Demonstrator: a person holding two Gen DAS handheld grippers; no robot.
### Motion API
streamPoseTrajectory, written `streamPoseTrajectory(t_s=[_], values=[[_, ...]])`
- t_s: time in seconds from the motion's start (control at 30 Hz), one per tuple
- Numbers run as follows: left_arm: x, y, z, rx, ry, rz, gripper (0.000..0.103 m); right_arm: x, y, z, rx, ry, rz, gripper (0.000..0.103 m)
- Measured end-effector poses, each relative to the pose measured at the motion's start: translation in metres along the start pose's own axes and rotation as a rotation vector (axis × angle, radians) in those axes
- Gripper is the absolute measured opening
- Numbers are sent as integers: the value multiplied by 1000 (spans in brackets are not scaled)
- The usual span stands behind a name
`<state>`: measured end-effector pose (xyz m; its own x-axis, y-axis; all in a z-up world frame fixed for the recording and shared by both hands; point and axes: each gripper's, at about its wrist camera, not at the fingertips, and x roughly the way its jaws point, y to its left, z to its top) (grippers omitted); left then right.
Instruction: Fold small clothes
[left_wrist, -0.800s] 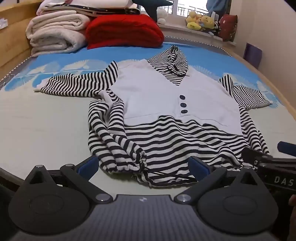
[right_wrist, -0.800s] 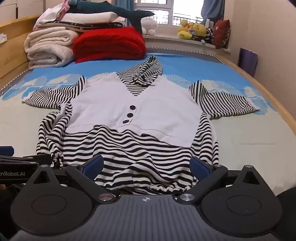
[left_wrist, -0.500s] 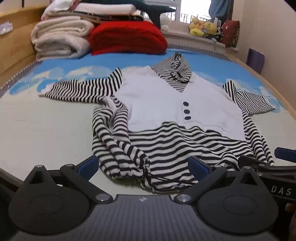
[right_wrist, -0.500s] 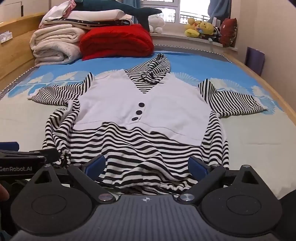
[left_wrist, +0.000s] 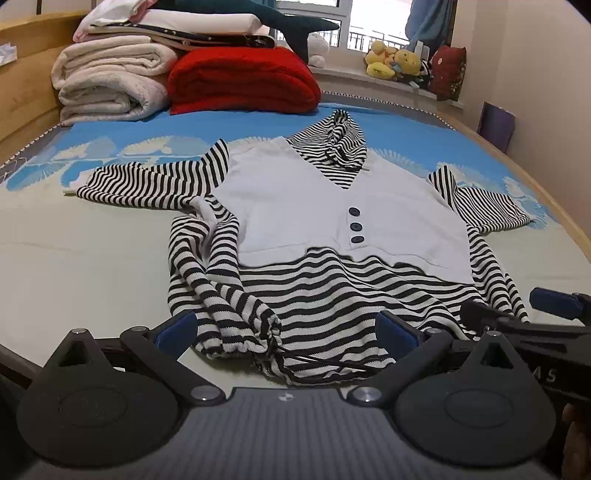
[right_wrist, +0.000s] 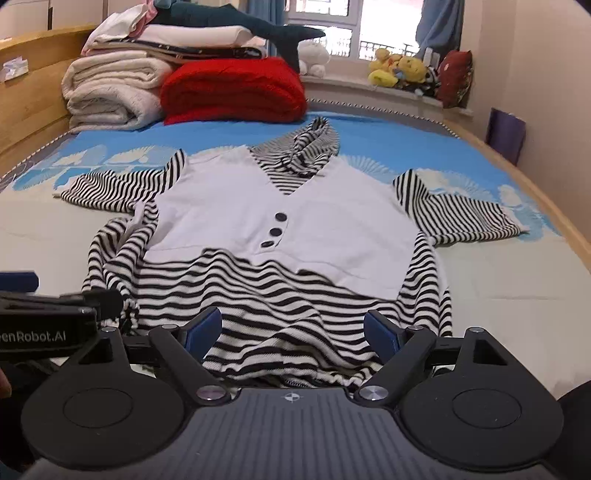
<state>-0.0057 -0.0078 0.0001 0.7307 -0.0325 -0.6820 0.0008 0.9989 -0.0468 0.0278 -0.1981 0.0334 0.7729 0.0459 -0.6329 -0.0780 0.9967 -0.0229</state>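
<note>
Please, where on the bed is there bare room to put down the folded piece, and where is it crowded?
Bare sheet lies left of the striped top, below its left sleeve, and right of the top, below the right sleeve. The far end is crowded with the cream blankets and the red blanket. Both open grippers, left gripper and right gripper, take up the hem.

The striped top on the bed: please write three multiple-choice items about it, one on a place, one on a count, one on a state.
1. Where does the hem of the striped top lie?
A. nearest the tongs
B. against the red blanket
C. on the windowsill

2. How many dark buttons are on its white front?
A. one
B. three
C. five

3. How are the left tongs?
A. shut on the hem
C. shut on a sleeve
B. open

Answers:
1. A: the hood points toward the red blanket, the hem toward both cameras.
2. B: three buttons stand in a row.
3. B: the blue pads stand apart, each side of the hem.
</note>
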Motion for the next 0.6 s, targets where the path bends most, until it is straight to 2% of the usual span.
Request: streamPoseTrajectory(t_s=[0.17, 0.6], values=[[3, 0, -1, -6, 12, 7, 102, 2, -2, -1, 4, 10, -18, 88], [6, 1, -4, -7, 30, 27, 102, 1, 1, -2, -8, 18, 4, 88]])
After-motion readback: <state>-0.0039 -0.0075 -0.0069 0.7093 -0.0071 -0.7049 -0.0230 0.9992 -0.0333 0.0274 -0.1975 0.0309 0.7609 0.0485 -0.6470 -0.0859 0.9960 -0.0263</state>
